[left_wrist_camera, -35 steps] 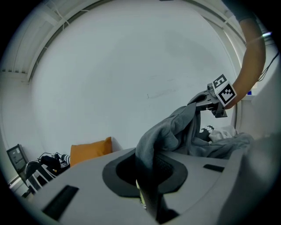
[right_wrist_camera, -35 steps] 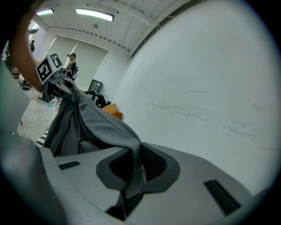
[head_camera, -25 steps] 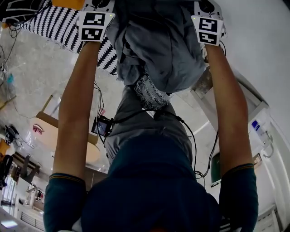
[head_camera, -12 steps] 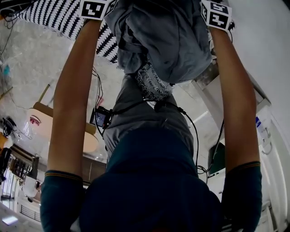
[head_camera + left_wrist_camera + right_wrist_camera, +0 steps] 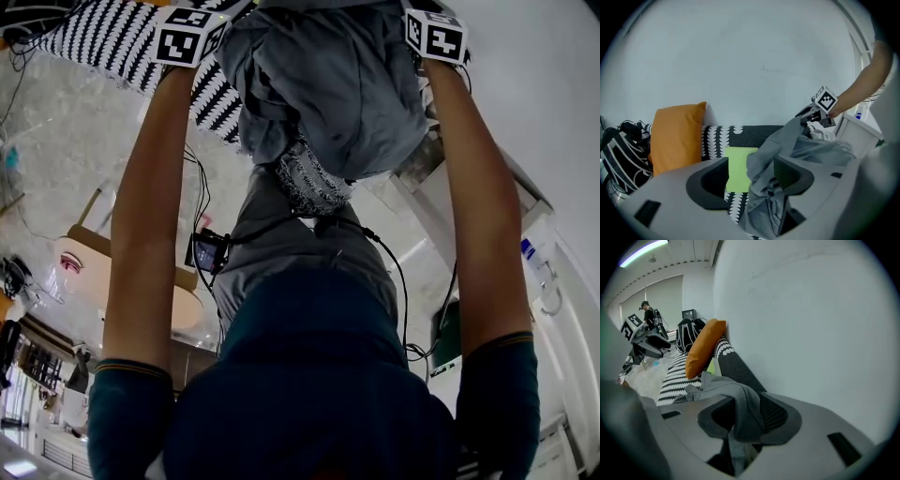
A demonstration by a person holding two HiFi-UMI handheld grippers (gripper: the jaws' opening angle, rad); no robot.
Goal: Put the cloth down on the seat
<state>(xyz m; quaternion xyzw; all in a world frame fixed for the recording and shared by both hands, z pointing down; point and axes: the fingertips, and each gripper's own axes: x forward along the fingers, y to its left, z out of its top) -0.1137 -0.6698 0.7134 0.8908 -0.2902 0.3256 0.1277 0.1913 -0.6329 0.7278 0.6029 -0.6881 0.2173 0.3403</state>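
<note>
Grey cloth [image 5: 328, 84] hangs bunched at twelve o'clock in the head view, strung between the two hand-held grippers, above the person's knees; the black-and-white patterned seat [image 5: 112, 47] lies at eleven o'clock. The left gripper [image 5: 752, 173] has just been opening, its jaws now wide apart, a fold of the cloth draped against the three o'clock jaw; the right gripper [image 5: 743, 416] has likewise just been opening, the cloth slung loosely in the gap between its jaws. An orange cushion [image 5: 675, 136] leans at nine o'clock in the left gripper view, beside a green sheet [image 5: 738, 168].
</note>
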